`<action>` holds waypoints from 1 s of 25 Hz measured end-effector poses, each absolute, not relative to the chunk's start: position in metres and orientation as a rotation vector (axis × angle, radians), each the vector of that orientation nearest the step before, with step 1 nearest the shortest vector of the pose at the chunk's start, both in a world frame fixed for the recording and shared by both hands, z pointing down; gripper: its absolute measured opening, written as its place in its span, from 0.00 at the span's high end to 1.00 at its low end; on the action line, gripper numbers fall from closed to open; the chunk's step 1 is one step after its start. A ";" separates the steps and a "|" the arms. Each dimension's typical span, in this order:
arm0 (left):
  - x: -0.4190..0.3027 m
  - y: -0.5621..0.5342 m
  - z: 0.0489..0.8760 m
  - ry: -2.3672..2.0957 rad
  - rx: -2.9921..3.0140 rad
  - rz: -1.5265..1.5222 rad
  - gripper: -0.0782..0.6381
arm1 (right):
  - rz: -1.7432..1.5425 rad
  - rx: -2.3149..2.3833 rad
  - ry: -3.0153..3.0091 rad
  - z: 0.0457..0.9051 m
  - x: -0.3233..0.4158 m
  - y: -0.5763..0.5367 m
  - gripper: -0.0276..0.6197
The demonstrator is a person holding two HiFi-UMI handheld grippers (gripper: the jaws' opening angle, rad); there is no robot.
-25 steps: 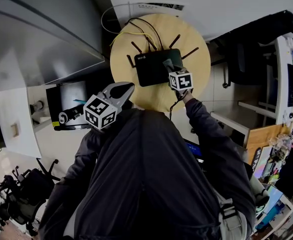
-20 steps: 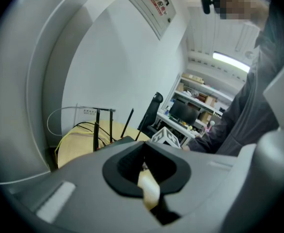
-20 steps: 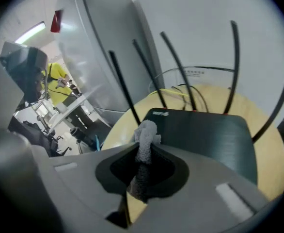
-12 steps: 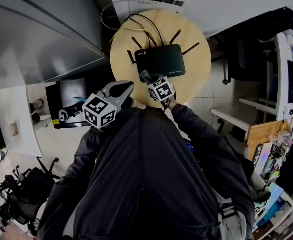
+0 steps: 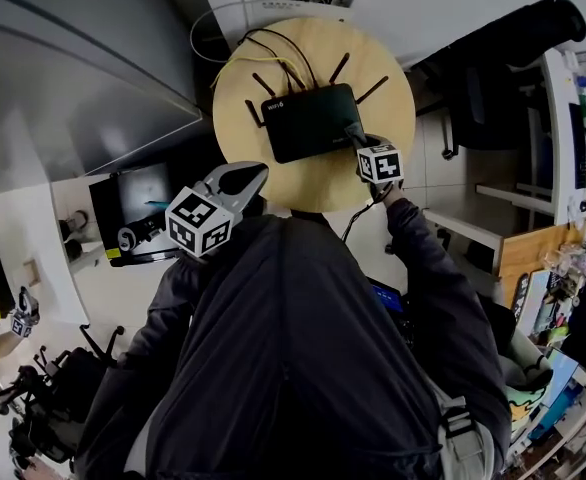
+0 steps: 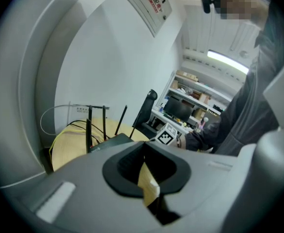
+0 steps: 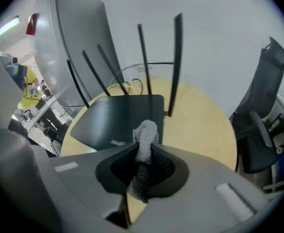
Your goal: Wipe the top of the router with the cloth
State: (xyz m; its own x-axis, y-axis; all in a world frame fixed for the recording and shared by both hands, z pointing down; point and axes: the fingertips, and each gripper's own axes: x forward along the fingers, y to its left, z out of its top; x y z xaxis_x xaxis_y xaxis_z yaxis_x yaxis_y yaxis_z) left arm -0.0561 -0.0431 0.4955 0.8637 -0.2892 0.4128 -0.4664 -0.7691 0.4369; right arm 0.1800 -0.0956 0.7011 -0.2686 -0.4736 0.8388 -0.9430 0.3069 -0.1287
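Both right gripper (image 5: 357, 136) jaws pinch the soft, bunched cloth (image 7: 145, 139) at four o'clock on the router (image 5: 308, 123) (light, may skid) atop the worktop (image 5: 388, 78); left gripper (image 5: 241, 180) jaws closed, empty, toward seven o'clock.

Bright, even indoor light fills the head view. The white wall (image 5: 453, 8) is nearly washed out, while the dark jacket (image 5: 303, 348) shows little detail. Shadows on the table (image 5: 238, 143) are faint. Straight lines bow strongly toward the edges.

Both gripper views sit in a round black vignette with heavy fisheye bending. In the left gripper view, a strip light (image 6: 227, 62) glares at upper right. In the right gripper view, another light (image 7: 6, 27) glows at upper left, and the router (image 7: 115, 118) top has a dull sheen. The near foreground in both is blurred, and farther things are sharper.
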 end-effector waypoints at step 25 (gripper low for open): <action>-0.064 -0.032 0.502 -0.456 2.500 0.532 0.89 | 0.882 0.792 -2.087 0.731 -0.028 -0.027 0.91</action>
State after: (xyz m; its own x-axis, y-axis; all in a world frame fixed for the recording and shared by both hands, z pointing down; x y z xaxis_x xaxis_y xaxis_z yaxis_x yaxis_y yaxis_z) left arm -0.0642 -0.0321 0.5020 0.8650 -0.2075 0.4569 -0.4198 -0.7980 0.4325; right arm -0.0280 -0.0274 0.7310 -0.5480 -0.2502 0.7982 -0.7468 0.5763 -0.3321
